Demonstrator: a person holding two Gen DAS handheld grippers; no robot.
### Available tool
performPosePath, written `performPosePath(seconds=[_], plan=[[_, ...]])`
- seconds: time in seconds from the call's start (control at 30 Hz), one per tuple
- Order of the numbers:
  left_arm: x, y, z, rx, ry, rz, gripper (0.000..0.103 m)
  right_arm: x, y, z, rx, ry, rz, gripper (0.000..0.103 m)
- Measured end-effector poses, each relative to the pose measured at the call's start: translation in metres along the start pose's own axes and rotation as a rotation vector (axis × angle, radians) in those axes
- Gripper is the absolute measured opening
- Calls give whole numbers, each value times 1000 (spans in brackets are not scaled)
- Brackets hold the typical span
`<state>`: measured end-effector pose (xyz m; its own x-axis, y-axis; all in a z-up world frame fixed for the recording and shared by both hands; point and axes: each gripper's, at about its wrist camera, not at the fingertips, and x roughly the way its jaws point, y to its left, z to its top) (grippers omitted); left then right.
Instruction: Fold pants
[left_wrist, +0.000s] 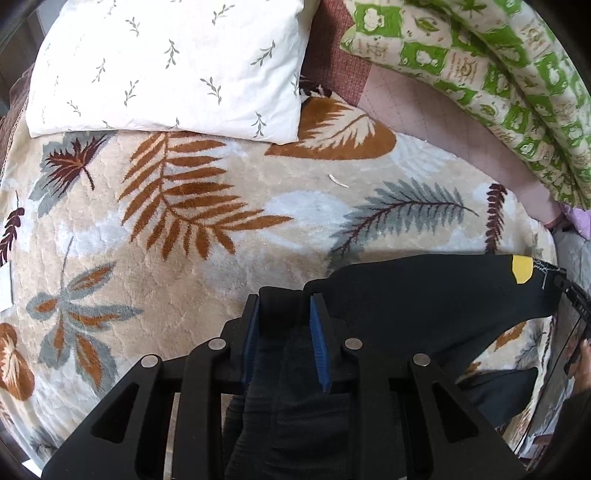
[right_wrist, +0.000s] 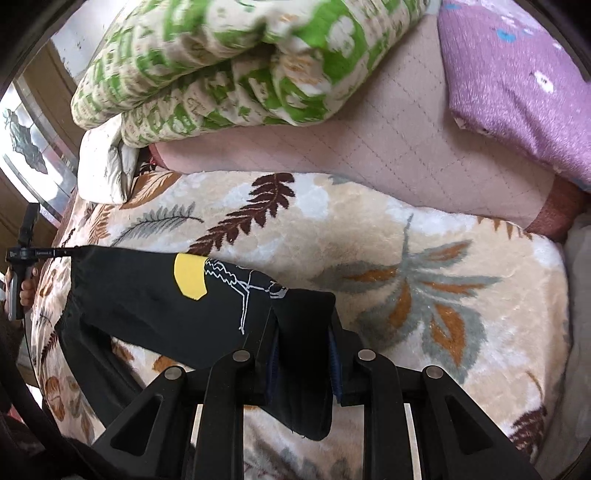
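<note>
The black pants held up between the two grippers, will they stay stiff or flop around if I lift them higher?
Probably floppy: the black pants sag between the left gripper and right gripper, and loose cloth hangs below the grips. They look thin and light, so likely easy to lift. The fabric bunches between the fingers, so the hold seems fairly secure, though a smooth weave could slip.

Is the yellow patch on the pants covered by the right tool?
No, the yellow patch shows in full on the black pants, well left of where the right tool grips the fabric.
</note>
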<state>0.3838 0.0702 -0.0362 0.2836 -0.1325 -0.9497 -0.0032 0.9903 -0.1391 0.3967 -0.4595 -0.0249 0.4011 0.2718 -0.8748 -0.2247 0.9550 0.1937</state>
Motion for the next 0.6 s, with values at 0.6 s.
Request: performPosePath(seconds=[0.6], plan=[[-41,8,-51,-73,-54,-64,24,-61,29,-74,-37,-34,-69,22]])
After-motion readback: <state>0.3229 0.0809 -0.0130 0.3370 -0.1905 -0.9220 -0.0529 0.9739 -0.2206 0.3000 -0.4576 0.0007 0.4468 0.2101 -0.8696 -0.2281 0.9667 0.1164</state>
